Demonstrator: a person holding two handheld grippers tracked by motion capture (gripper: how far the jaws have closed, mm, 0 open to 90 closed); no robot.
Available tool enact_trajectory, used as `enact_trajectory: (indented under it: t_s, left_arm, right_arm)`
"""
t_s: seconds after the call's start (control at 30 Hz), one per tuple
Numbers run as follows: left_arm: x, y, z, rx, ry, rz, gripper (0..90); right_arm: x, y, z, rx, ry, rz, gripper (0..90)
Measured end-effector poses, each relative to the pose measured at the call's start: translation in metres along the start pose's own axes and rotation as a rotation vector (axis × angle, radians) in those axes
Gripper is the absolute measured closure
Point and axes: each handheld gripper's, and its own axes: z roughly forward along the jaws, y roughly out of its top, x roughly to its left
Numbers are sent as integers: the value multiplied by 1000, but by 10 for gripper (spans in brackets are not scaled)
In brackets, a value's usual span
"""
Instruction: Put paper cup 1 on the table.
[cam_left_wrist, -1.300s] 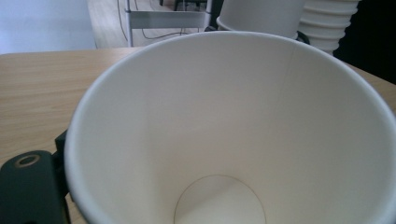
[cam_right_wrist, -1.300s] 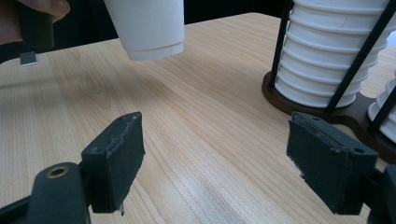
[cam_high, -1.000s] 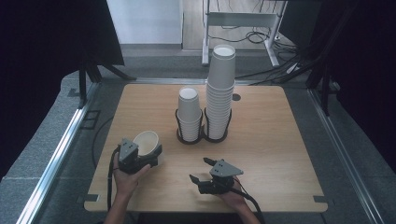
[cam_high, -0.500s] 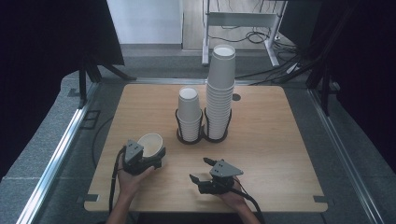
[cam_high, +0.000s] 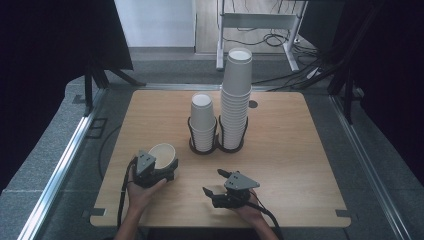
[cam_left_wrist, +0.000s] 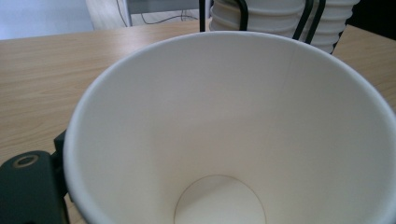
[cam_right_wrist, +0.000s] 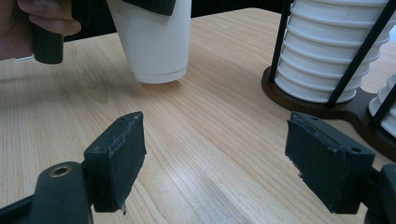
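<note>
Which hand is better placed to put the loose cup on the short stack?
Left. The left gripper already holds the cup, which hangs tilted just above the table. The right gripper is open and empty, its jaws apart over bare wood near the short stack.

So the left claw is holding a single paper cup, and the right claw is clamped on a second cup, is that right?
Not quite. The left claw does hold a single paper cup, but the right claw grips nothing. The right gripper view shows its jaws spread apart above bare table, with no cup between them.
</note>
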Motion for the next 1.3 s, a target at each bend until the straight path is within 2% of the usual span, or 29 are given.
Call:
enact_trajectory:
  t_s: [0.6,0.97,1.3]
  left_arm:
    - [-4,-2,4,24,9,31,123]
    - [-1,-7,8,35,17,16,123]
    - [-4,-10,11,37,51,72,111]
  right_arm:
    - [0,0,0,5,2,-3,211]
    - [0,0,-1,-3,0,-1,211]
    - [0,0,-1,-2,-1,0,211]
